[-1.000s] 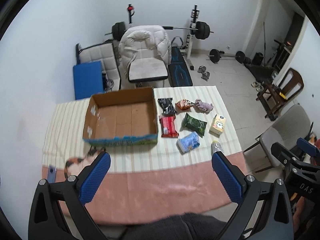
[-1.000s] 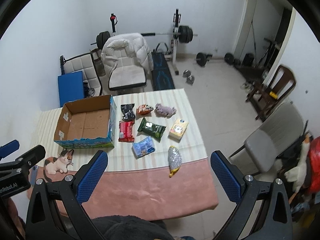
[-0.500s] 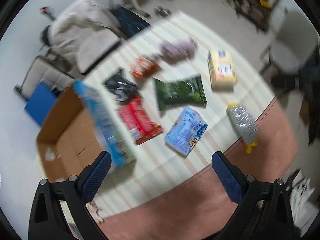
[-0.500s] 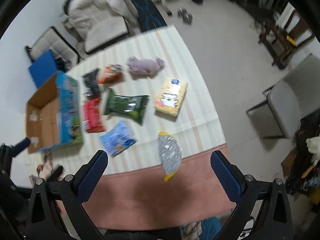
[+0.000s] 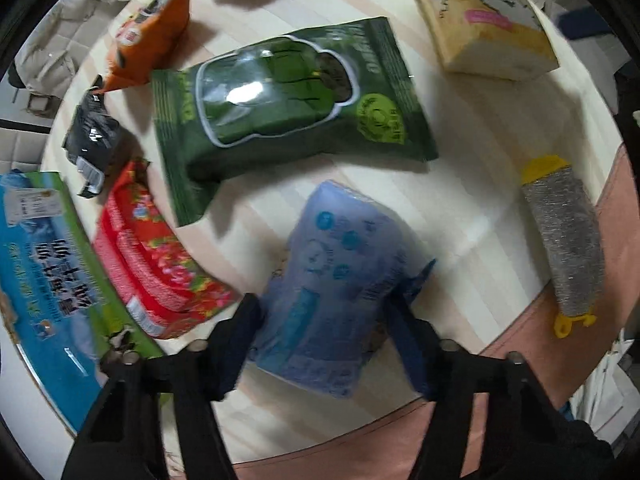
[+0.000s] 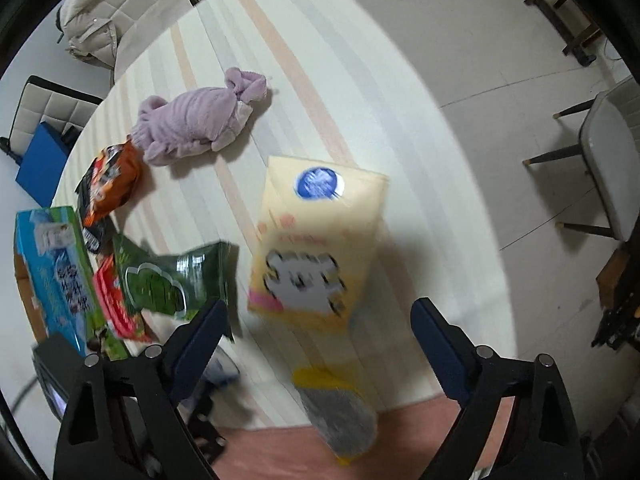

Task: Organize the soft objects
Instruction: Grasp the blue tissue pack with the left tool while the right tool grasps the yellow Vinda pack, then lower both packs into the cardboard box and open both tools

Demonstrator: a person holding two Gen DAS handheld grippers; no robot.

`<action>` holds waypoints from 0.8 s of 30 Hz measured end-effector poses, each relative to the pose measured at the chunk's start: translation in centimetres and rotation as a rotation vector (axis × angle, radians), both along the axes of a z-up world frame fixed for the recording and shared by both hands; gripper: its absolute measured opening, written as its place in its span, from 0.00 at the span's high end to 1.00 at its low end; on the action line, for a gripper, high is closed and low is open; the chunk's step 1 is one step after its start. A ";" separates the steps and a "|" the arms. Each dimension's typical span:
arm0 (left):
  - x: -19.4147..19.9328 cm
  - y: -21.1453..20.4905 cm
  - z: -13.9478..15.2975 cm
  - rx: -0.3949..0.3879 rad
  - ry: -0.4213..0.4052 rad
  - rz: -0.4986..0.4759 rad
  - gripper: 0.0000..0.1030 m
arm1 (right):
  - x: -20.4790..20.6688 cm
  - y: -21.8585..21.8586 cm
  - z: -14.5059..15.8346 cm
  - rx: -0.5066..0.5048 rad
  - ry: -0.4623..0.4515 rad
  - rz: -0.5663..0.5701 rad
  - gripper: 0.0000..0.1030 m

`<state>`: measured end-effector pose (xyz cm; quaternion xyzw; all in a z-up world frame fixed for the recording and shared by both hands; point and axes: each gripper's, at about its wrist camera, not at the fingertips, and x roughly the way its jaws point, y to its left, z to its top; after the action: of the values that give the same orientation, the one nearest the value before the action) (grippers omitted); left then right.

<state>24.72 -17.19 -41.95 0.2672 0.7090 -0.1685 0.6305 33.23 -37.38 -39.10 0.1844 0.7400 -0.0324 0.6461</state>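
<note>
My left gripper (image 5: 328, 320) is low over the table, its two fingers standing on either side of a light blue soft pack (image 5: 336, 280) and close against it. A green pack (image 5: 288, 92), a red pack (image 5: 156, 256), a black pack (image 5: 92, 140) and an orange pack (image 5: 152, 36) lie beyond. My right gripper (image 6: 320, 320) is open and empty just above a yellow tissue pack (image 6: 316, 240). A purple plush toy (image 6: 200, 120) lies further back.
The cardboard box with a blue-green printed side (image 5: 44, 280) stands at the left, also in the right wrist view (image 6: 52, 276). A silver and yellow pack (image 5: 564, 240) lies near the striped cloth's pink front band. Chairs stand on the floor at the right (image 6: 608, 152).
Both grippers have dropped from high above the table to just over the items. The left fingers have narrowed around the light blue pack. The right one has come over the yellow tissue pack.
</note>
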 end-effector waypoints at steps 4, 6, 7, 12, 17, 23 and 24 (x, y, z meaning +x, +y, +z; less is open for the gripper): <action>-0.3 0.9 0.4 -0.025 0.012 0.050 0.53 | 1.5 1.3 -2.5 -0.010 0.048 -0.003 0.17; -0.5 2.0 0.6 -0.044 0.018 0.104 0.59 | 2.0 1.9 -3.8 -0.033 0.088 0.005 0.32; -0.6 2.6 0.8 -0.053 0.021 0.133 0.61 | 2.0 2.2 -4.3 -0.042 0.097 0.015 0.33; -1.5 6.5 1.9 -0.118 0.046 0.319 0.69 | 0.4 2.7 -3.5 -0.077 0.079 0.045 0.35; -3.7 10.5 6.2 -0.230 -0.004 0.489 0.70 | -3.9 3.3 -0.1 -0.057 0.028 0.085 0.36; -5.8 17.1 15.6 -0.381 -0.132 0.670 0.70 | -8.4 8.5 7.6 0.044 -0.085 0.178 0.36; -5.7 18.2 16.9 -0.397 -0.151 0.692 0.70 | -8.8 10.0 9.1 0.058 -0.108 0.204 0.36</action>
<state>18.99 0.98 -25.04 -0.1026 0.6625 -0.0597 0.7396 24.48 -27.35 -30.02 0.1283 0.7196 0.0651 0.6793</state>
